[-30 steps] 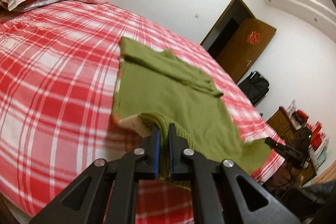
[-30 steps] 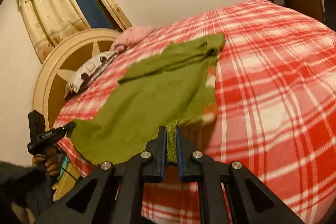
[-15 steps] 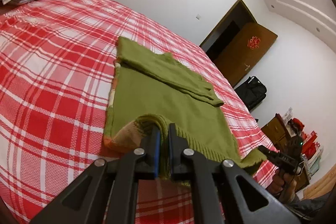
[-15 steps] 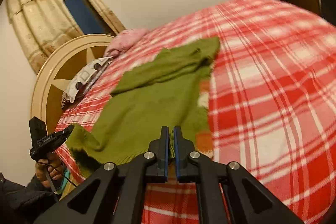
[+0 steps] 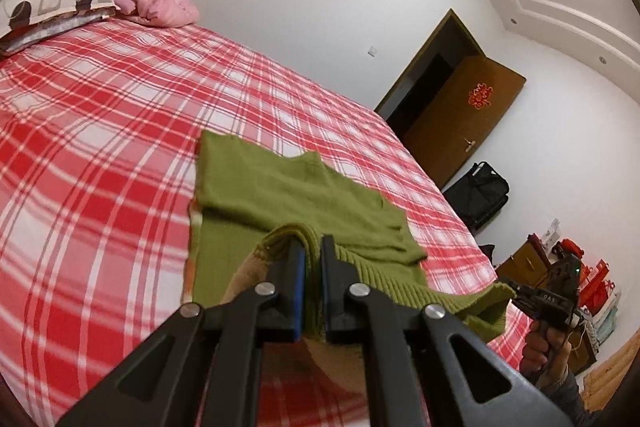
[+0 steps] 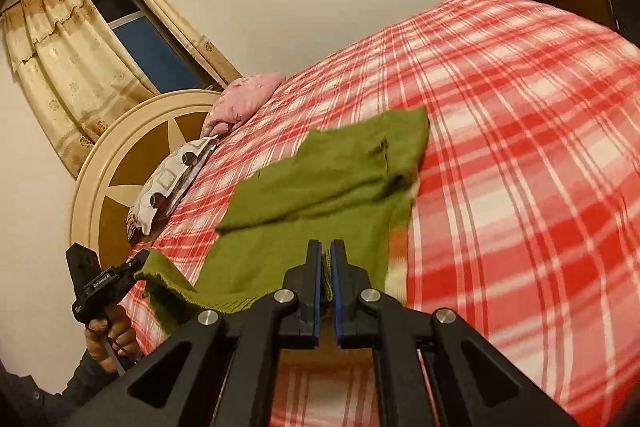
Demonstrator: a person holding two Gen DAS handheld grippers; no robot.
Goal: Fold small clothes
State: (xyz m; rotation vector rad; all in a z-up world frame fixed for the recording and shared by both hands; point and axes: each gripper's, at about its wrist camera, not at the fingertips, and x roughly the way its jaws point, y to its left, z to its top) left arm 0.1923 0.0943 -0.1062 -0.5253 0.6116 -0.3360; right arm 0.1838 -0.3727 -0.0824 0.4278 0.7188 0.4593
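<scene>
A small green knitted sweater point(image 5: 288, 195) lies on the red plaid bed point(image 5: 100, 131), its sleeves folded across the chest. My left gripper point(image 5: 312, 247) is shut on one corner of the ribbed hem and holds it lifted over the body. My right gripper point(image 6: 326, 255) is shut on the other hem corner of the sweater point(image 6: 320, 187). The hem hangs stretched between the two grippers, above the bed. Each gripper shows in the other's view, the right one point(image 5: 516, 293) and the left one point(image 6: 140, 263).
Two pillows point(image 5: 80, 3) lie at the round headboard point(image 6: 120, 163). A brown door point(image 5: 460, 123), a black bag point(image 5: 480, 191) and a cluttered cabinet point(image 5: 560, 267) stand beyond the bed's far side. A curtained window point(image 6: 132, 39) is behind the headboard.
Both grippers have lifted the hem and carried it forward over the sweater toward the collar. The lower half now folds up off the bed.
</scene>
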